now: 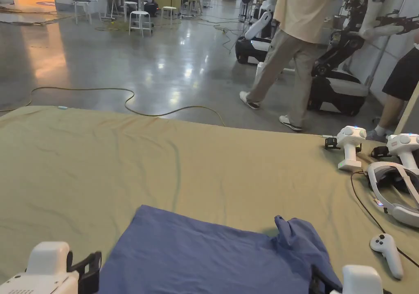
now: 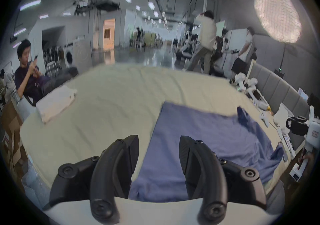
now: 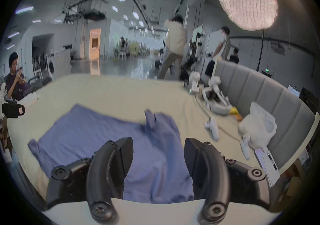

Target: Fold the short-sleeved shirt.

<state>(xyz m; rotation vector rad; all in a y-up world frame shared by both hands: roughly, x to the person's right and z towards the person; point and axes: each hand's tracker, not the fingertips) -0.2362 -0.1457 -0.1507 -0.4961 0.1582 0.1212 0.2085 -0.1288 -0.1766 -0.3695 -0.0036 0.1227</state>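
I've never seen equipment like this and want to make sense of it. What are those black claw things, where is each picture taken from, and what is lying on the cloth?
The black claws are hand-held grippers; a person holds one in each hand, and no robot arm is involved. The head view comes from a camera on that person's head. The other two come from cameras riding on the grippers, so each looks out between its own jaws. The left gripper and the right gripper both have their jaws spread apart and hold nothing. On the tan sheet lies a blue shirt, mostly flat, with one far corner bunched up. Off to the right sit a white headset and a white controller. People stand on the floor beyond.
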